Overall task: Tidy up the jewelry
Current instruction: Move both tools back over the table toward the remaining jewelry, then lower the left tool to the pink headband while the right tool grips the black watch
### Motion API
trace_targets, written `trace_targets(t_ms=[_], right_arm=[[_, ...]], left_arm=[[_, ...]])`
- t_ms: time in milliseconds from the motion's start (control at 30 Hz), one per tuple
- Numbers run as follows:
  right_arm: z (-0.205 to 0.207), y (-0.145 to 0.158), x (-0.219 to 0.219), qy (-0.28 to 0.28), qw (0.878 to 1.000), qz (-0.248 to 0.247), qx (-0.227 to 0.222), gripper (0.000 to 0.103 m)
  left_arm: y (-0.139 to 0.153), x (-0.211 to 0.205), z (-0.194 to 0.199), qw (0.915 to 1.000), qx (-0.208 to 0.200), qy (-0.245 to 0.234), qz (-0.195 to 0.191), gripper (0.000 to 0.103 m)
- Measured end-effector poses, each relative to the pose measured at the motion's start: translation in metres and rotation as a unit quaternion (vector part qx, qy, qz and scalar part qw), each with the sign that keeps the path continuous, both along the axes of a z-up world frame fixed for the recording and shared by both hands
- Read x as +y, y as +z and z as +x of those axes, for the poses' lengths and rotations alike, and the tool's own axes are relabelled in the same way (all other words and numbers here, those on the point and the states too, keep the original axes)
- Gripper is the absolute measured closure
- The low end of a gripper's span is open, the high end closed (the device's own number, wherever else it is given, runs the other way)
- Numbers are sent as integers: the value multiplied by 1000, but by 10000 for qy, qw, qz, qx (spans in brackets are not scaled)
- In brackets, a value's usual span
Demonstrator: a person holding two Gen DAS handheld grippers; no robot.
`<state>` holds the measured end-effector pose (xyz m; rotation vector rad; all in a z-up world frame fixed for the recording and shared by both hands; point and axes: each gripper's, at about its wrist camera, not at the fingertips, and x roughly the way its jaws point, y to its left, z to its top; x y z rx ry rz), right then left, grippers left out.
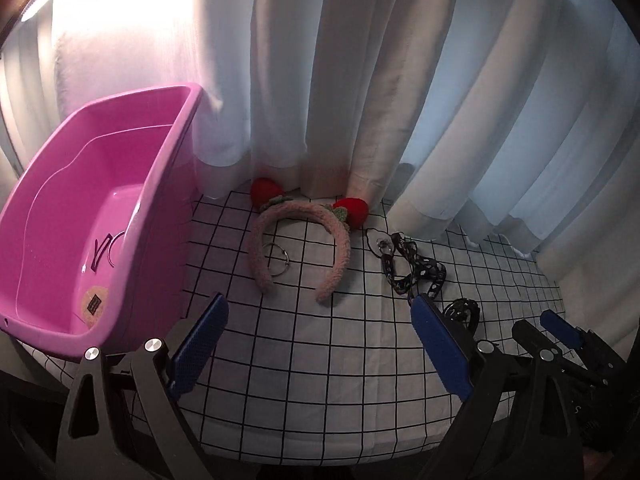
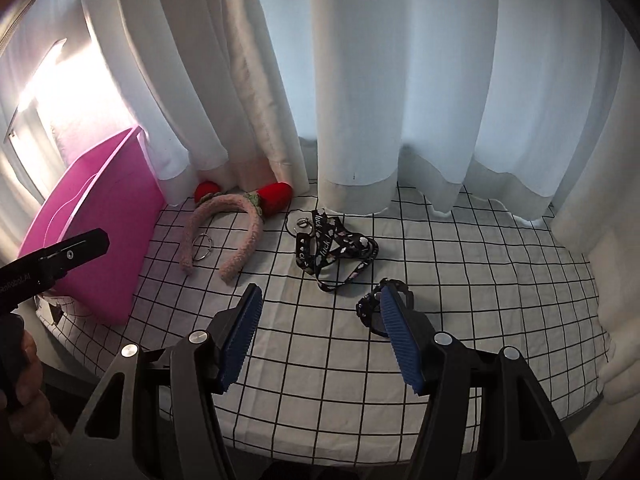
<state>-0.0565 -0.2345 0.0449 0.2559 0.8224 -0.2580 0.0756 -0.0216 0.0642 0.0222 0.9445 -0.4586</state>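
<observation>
A pink fluffy headband (image 1: 300,216) with red strawberries lies on the checked cloth near the curtain; it also shows in the right wrist view (image 2: 224,208). A metal ring (image 1: 278,260) lies inside its arc. A black patterned lanyard (image 1: 416,268) lies to its right, also in the right wrist view (image 2: 336,252). A black beaded bracelet (image 2: 370,306) lies by my right gripper's right finger. My left gripper (image 1: 320,312) is open and empty above the cloth. My right gripper (image 2: 320,304) is open and empty. A pink tub (image 1: 92,216) stands at the left with small dark items inside.
White curtains (image 2: 360,80) hang along the back and right of the table. The checked cloth (image 1: 320,360) covers the table. The pink tub's side (image 2: 104,232) stands at the left in the right wrist view, with the left gripper's body (image 2: 60,256) in front of it.
</observation>
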Motion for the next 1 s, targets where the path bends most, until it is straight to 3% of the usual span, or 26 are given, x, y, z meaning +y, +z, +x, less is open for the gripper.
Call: trace_targets(t_ms=[300,733,1000], right_arm=[[-21,-31,-40,-103,9995,167,255,44],[-8,-78,-80,414,9965,539,495,44],[10,-101,-84,393,9952,587,672,44]], left_arm=[[-29,-28,-9,9993,191,156,291,12],[-51,-29,-12,9921,375,1009,648,12],[-58,-49,6,9931,305,810,787,12]])
